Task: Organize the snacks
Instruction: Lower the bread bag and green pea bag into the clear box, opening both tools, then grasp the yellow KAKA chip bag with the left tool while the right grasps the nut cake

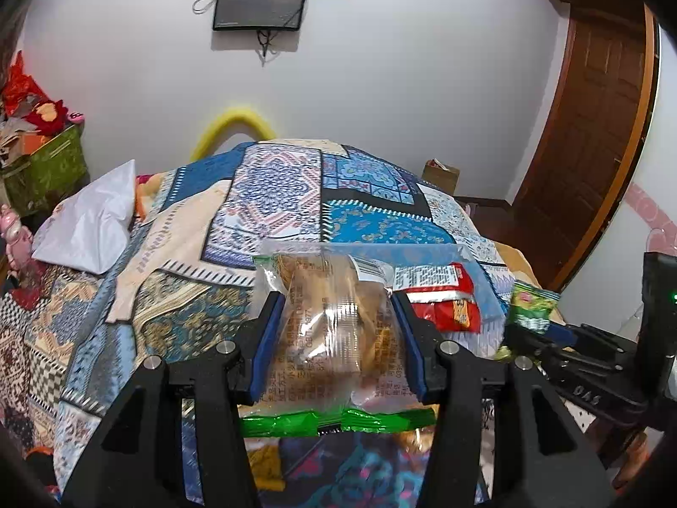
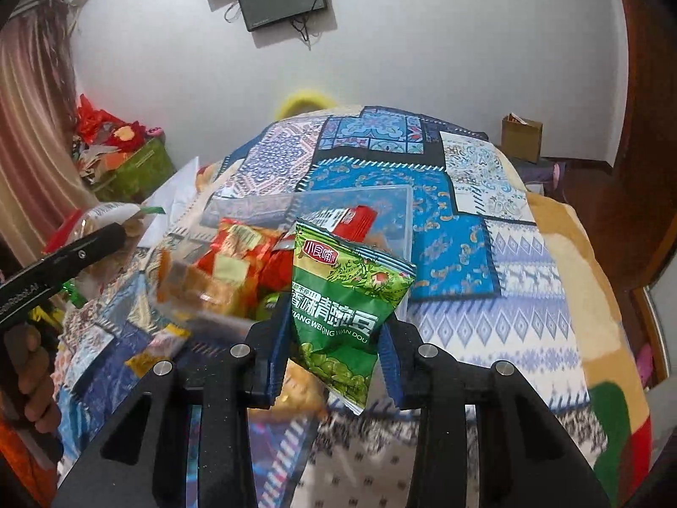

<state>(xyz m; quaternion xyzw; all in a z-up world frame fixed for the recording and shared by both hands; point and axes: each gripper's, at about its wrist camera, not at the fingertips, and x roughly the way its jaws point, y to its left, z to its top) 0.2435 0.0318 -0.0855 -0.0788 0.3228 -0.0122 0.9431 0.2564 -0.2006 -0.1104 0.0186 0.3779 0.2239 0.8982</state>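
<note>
Your left claw (image 1: 338,338) pinches the clear-wrapped bread packet (image 1: 334,330); your right claw (image 2: 334,338) grips the green foil pea pouch (image 2: 342,296). The clear plastic bin (image 2: 397,211) sits just ahead: carry both over its rim, then release.

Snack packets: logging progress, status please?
Left gripper shut on clear pastry packet. Right gripper shut on green pea packet. Clear bin ahead, path open.

Left gripper (image 1: 338,334) is clamping its blue pads on a clear packet | right gripper (image 2: 334,340) is pinching a green packet, both pointing downward
</note>
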